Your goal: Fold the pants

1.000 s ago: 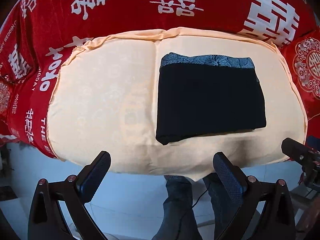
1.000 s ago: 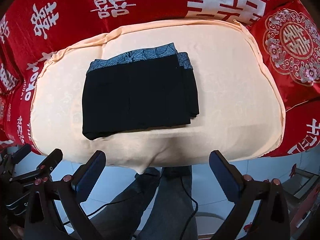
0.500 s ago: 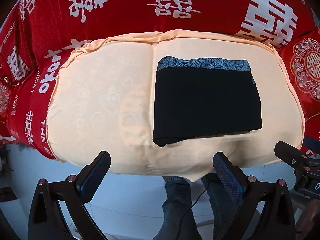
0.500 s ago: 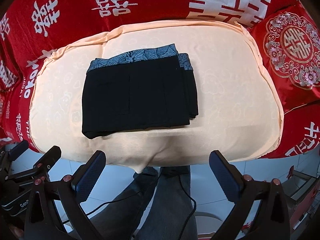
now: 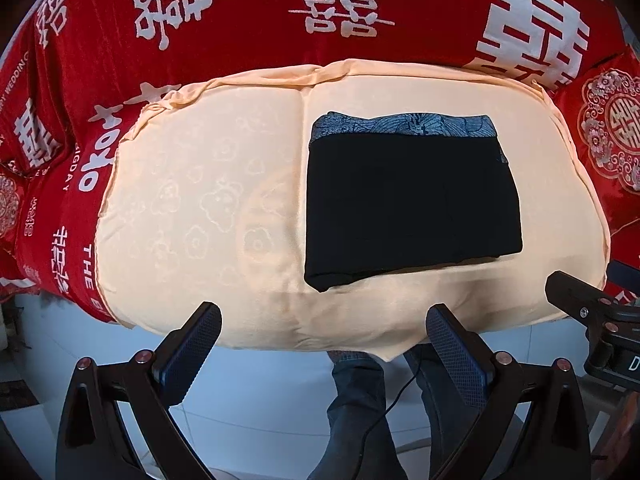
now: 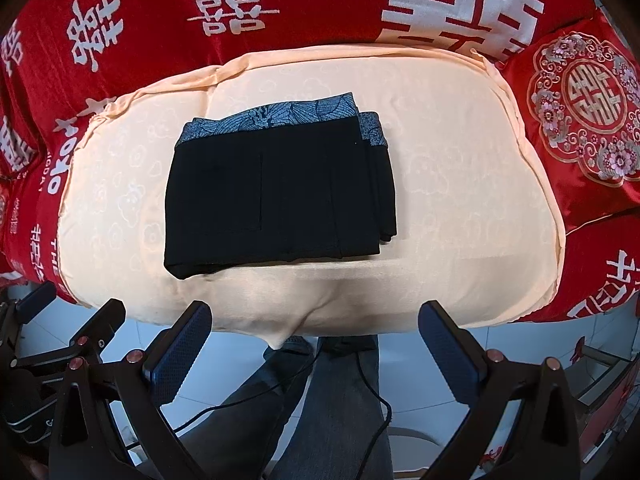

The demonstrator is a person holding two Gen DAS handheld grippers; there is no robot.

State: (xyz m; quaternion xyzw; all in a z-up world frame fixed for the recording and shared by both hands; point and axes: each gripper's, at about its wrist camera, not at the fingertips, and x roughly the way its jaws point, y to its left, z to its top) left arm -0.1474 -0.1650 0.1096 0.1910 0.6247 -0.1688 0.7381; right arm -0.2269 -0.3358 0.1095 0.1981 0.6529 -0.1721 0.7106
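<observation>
Black pants (image 5: 412, 204) with a blue patterned waistband lie folded into a flat rectangle on a peach cushion (image 5: 200, 208). They also show in the right wrist view (image 6: 276, 192), left of the cushion's (image 6: 460, 200) middle. My left gripper (image 5: 324, 340) is open and empty, held off the cushion's near edge. My right gripper (image 6: 316, 338) is open and empty, also off the near edge. Neither touches the pants.
A red bedspread (image 5: 240, 8) with white characters surrounds the cushion, and a red embroidered pillow (image 6: 580, 112) lies at the right. The person's legs (image 6: 320, 408), a cable and pale floor are below the cushion's edge. The other gripper shows at each view's side (image 5: 588, 320).
Both grippers have drifted slightly back and down from the cushion. The pants lie unchanged.
</observation>
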